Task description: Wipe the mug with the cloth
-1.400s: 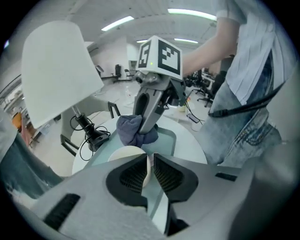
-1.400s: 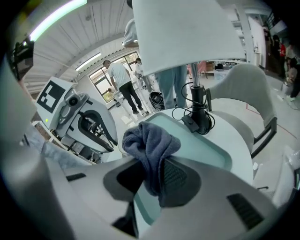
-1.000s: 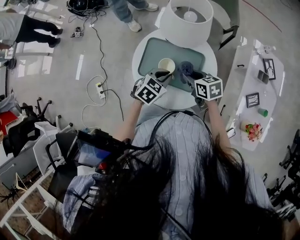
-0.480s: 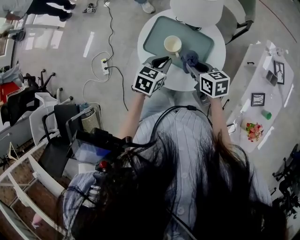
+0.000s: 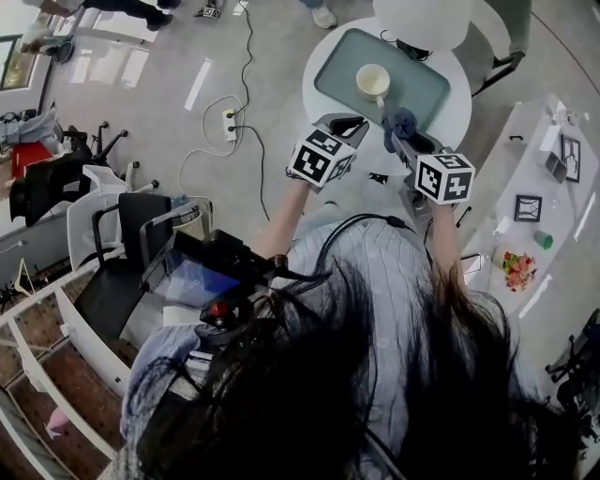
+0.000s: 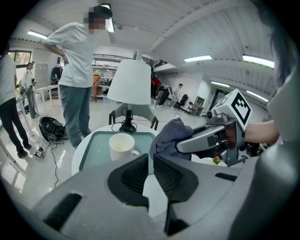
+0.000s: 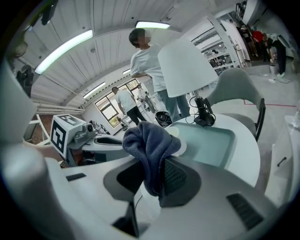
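A cream mug (image 5: 372,82) (image 6: 122,146) stands upright on a teal tray (image 5: 422,89) on the round white table (image 5: 311,86). My right gripper (image 5: 405,131) (image 7: 152,180) is shut on a bunched blue-grey cloth (image 5: 401,120) (image 7: 150,145), held above the table's near edge, right of the mug and apart from it. The cloth (image 6: 171,136) hides most of the mug (image 7: 174,132) in the right gripper view. My left gripper (image 5: 345,125) (image 6: 151,166) hovers nearer than the mug, jaws almost together with nothing between them.
A white lamp (image 5: 417,19) (image 6: 130,82) stands at the table's far side, a grey chair (image 7: 234,89) behind it. A person in a white T-shirt (image 6: 77,56) stands beyond the table. A power strip with cables (image 5: 230,122) lies on the floor at left.
Both grippers have drawn back from the mug toward me. The left gripper was right at the mug; now it is clear of it. The cloth stays in the right gripper.
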`<state>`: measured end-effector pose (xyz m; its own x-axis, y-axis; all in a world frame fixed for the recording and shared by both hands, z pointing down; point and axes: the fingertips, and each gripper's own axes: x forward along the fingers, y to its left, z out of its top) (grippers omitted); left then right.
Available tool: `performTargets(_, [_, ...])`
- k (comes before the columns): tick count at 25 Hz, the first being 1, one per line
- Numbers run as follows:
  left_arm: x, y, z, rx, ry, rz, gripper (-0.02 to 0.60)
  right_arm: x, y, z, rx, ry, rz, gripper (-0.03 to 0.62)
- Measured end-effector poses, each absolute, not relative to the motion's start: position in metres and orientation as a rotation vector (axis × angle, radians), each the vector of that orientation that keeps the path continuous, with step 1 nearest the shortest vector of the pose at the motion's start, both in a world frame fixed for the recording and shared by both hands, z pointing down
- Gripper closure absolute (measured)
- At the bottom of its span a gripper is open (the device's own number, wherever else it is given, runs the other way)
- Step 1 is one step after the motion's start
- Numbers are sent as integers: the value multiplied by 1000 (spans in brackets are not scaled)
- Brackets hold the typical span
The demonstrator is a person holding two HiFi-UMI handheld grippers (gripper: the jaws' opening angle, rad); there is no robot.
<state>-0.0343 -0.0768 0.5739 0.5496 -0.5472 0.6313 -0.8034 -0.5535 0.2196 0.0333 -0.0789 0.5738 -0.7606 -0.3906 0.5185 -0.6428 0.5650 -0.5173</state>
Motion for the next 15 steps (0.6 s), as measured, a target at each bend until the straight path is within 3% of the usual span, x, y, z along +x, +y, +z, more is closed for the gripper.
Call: performTargets(15, [-82, 65, 553, 2391, -1079, 666, 535, 1, 50, 540, 1030, -2499, 1015, 500])
